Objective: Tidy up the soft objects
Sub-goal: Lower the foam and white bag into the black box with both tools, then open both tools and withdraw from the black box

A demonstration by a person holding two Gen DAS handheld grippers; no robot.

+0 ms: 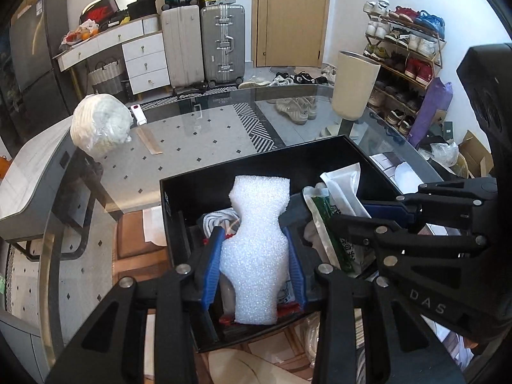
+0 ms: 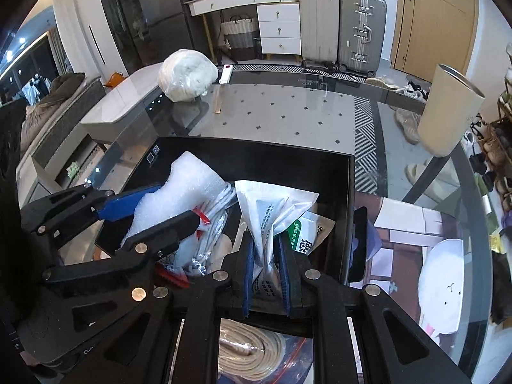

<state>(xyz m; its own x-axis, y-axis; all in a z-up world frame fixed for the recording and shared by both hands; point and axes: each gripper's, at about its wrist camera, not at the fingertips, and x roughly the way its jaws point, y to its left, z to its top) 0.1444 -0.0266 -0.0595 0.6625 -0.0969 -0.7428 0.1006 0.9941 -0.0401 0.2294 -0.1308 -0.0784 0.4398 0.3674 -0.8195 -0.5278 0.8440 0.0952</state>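
Black box packed with soft things, both grippers inside

Black box [image 1: 323, 147] stands on the glass table [image 1: 198, 134] and holds several soft items. At its left side the left gripper [image 1: 256, 243] has its jaws clamped on one white foam sheet [image 1: 256, 240], held upright over a coiled white cord [image 2: 220, 204] in a clear bag. Toward the right, the right gripper [image 2: 267, 262] has its jaws pressed together on one white pouch [image 2: 272, 204] printed with small text too fine to read. Just beside it sits a green-and-white packet [image 2: 307, 236] bearing a large Chinese character. The letters "DAS" show on the right gripper's body in the left view. Farther back on the table, from left to right: one bagged white bundle [image 1: 99, 124], a small white device [image 1: 138, 114], a wooden comb [image 1: 149, 142] and a cream cylinder [image 1: 355, 84]. A coil of beige rope [image 2: 252, 348] lies bagged under the glass
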